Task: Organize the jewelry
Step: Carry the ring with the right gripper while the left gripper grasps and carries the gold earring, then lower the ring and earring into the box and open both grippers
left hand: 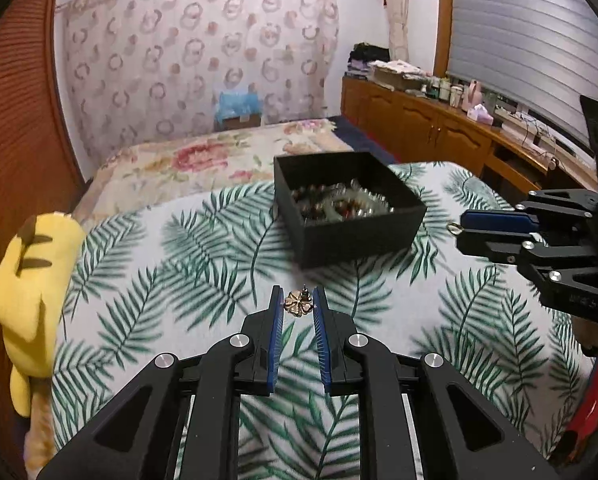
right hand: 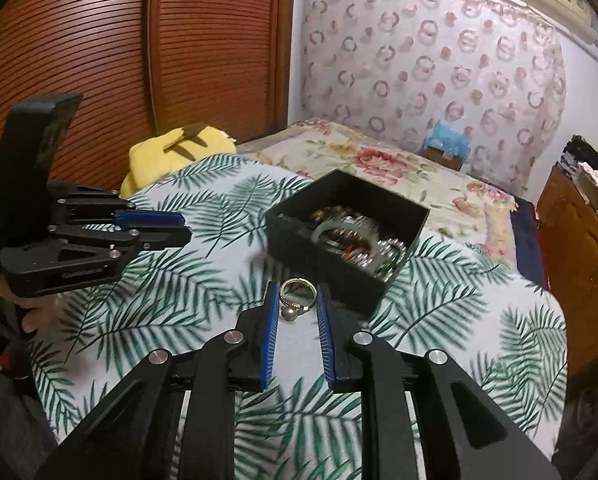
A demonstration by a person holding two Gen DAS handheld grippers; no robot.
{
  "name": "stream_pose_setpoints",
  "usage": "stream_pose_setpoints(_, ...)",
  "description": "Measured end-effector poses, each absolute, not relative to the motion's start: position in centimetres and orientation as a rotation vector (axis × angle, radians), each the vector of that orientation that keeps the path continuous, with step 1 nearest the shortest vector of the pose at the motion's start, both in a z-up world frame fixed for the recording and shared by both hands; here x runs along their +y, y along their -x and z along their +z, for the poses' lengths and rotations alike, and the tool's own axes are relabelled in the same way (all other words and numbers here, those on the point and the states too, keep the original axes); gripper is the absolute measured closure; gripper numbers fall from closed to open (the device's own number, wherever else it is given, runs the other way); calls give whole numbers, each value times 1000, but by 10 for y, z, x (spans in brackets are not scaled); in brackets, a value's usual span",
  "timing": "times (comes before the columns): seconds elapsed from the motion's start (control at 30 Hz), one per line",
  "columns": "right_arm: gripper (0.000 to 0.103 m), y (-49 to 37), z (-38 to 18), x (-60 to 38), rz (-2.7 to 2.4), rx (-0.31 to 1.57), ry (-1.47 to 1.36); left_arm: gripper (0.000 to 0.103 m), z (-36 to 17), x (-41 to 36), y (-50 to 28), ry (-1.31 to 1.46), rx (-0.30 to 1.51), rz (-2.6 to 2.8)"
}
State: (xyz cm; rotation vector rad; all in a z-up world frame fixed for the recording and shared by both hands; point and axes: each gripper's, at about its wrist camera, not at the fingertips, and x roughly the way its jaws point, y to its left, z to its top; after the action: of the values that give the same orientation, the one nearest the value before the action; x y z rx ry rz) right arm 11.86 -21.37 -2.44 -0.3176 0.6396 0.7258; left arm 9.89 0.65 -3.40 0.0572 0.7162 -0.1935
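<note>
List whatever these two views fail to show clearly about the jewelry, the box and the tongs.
- Black box contents: both views blurred; the tangled beads and bangle can't be counted, and the near wall hides the bottom.
- Flower earring in the left tongs: too small to see its back or clasp.
- Ring in the right tongs: in the left view only a sliver pokes past the pads.
- The person: cut off by frame edges; only a hand shows.

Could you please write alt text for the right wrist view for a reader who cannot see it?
The right gripper pinches a gold pearl ring above a palm-leaf bedspread, near a black box of jewelry. The left gripper hovers at left.
</note>
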Motion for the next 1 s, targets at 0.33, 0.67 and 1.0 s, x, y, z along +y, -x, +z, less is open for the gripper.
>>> stream_pose_setpoints(0.33, 82, -173, -22, -213, 690, 645, 263, 89, -21, -7, -123, -75, 686, -209)
stream_pose_setpoints(0.67, 75, -214, -36, -213, 694, 693, 174, 89, -17, -17, -154, -69, 678, -216)
stream_pose_setpoints(1.0, 71, -196, -40, -233, 649, 674, 125, 71, -25, -34, -176, -62, 683, -224)
